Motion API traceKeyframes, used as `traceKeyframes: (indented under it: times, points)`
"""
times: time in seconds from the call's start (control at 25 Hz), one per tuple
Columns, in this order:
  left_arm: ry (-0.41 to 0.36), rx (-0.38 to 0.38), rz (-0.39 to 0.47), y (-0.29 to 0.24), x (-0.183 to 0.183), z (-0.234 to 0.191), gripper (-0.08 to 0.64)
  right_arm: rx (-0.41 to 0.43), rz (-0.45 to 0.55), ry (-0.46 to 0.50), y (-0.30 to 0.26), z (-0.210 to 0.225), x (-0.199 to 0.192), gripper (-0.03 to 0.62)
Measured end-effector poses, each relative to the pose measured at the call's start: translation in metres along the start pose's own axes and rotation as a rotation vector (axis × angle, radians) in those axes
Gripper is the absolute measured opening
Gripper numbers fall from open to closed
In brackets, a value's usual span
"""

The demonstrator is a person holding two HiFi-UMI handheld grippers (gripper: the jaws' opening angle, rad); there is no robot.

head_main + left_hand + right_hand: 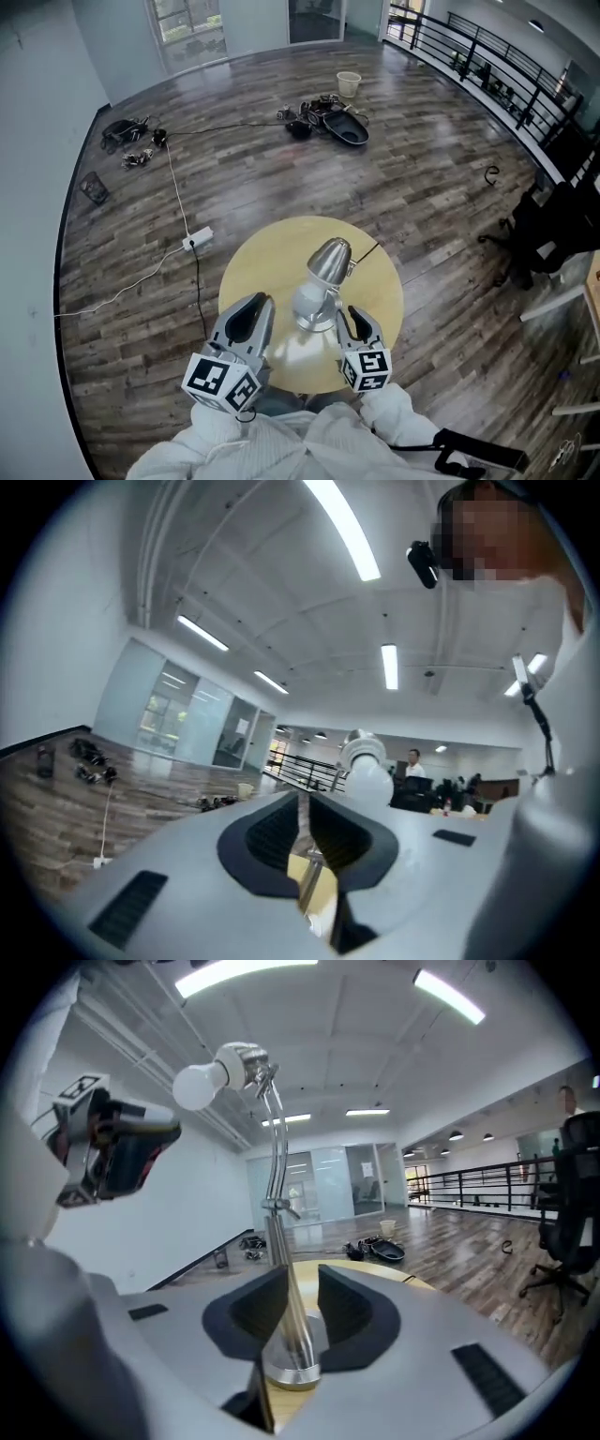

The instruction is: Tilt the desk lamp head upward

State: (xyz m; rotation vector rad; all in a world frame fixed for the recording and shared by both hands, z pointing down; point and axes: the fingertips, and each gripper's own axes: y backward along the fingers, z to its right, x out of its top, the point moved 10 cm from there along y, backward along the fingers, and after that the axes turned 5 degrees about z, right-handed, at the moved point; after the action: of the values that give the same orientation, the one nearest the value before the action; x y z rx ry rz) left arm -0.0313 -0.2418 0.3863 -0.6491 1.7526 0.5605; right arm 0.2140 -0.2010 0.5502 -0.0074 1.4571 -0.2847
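A chrome desk lamp stands on the round yellow table point(253, 272). Its head point(330, 261) and white bulb point(309, 302) lean toward me. In the right gripper view the stem point(277, 1194) rises from the round base point(292, 1371), and the bulb point(195, 1087) points left, roughly level. My right gripper point(302, 1288) is open, with the stem showing in its gap close to the left jaw and clear of the right one. My left gripper point(305, 808) is left of the lamp with only a narrow slit between its jaws and nothing in it. The bulb point(366, 761) sits just beyond its tips.
On the wood floor lie a white power strip point(197, 238) with its cable, a heap of bags point(333, 122) and a small bucket point(349, 82). A black railing point(487, 56) runs along the right side, and an office chair point(534, 234) stands near the table.
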Motion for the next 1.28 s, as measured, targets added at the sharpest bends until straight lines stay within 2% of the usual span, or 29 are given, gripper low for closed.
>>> traceKeyframes:
  times: [0.04, 0.08, 0.16, 0.28, 0.44, 0.68, 0.84, 1.28]
  points:
    - [0.024, 0.038, -0.004, 0.009, -0.017, -0.005, 0.014, -0.025, 0.005, -0.013, 0.008, -0.004, 0.002, 0.082]
    - [0.038, 0.063, -0.028, 0.014, -0.036, -0.009, 0.003, -0.046, 0.002, -0.026, 0.014, -0.008, 0.003, 0.037]
    - [0.039, 0.068, -0.123, 0.016, -0.073, -0.01, 0.002, -0.078, -0.022, -0.054, 0.02, -0.014, -0.001, 0.02]
    - [-0.007, 0.022, -0.258, 0.009, -0.123, -0.003, 0.002, -0.098, -0.075, -0.075, 0.023, -0.025, -0.012, 0.014]
    - [-0.018, 0.004, -0.37, 0.006, -0.161, 0.01, 0.002, -0.089, -0.113, -0.061, 0.028, -0.041, -0.017, 0.014]
    - [-0.027, 0.007, -0.378, 0.003, -0.163, 0.021, 0.002, -0.082, -0.115, -0.071, 0.041, -0.038, -0.014, 0.014]
    - [-0.039, 0.024, -0.343, 0.002, -0.153, 0.026, 0.002, -0.089, -0.107, -0.045, 0.05, -0.035, -0.013, 0.014]
    - [-0.078, -0.042, -0.328, 0.059, -0.138, 0.043, 0.002, -0.174, -0.066, -0.072, 0.099, -0.085, -0.015, 0.014]
